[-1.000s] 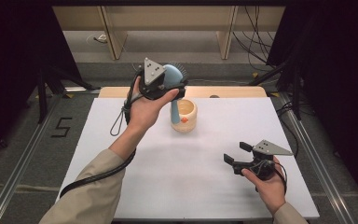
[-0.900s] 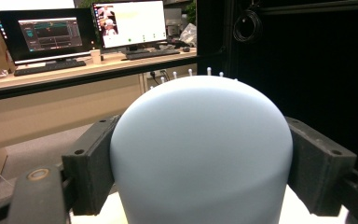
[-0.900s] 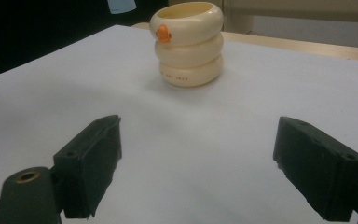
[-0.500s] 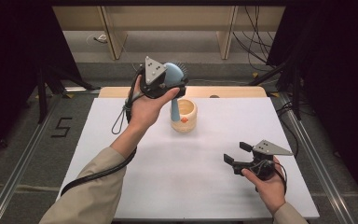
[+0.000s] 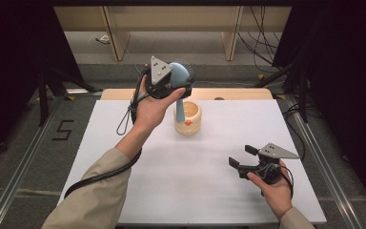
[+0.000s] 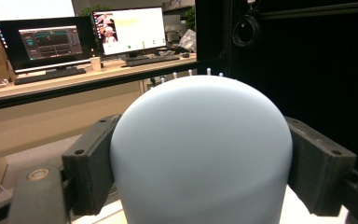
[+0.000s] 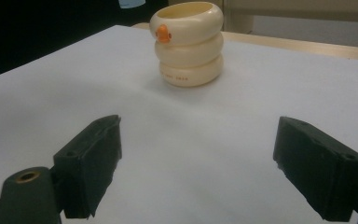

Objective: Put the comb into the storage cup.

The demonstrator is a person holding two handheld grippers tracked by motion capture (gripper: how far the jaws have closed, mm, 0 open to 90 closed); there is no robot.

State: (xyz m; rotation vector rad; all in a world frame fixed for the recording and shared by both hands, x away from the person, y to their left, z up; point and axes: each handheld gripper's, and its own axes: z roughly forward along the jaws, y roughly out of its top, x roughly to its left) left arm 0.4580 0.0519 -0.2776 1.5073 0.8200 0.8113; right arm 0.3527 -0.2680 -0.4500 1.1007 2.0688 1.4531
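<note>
Now, left gripper point(image 5: 183, 81): I've got it clamped on the blue hairbrush point(image 6: 200, 154), handle in the cream holder point(image 5: 188, 118)
Right gripper point(image 5: 244, 156): mine, jaws wide apart, well right of holder, nearer me

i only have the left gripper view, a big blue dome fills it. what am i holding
Observer: A blue hairbrush, clamped by its head in the left gripper; bristles face away.
Operator: where's the handle
Observer: It hangs down into a cream holder on the table.
Operator: and the right gripper
Observer: The right gripper sits low near the table's right front, jaws open, nothing between them, aimed at the holder.
</note>
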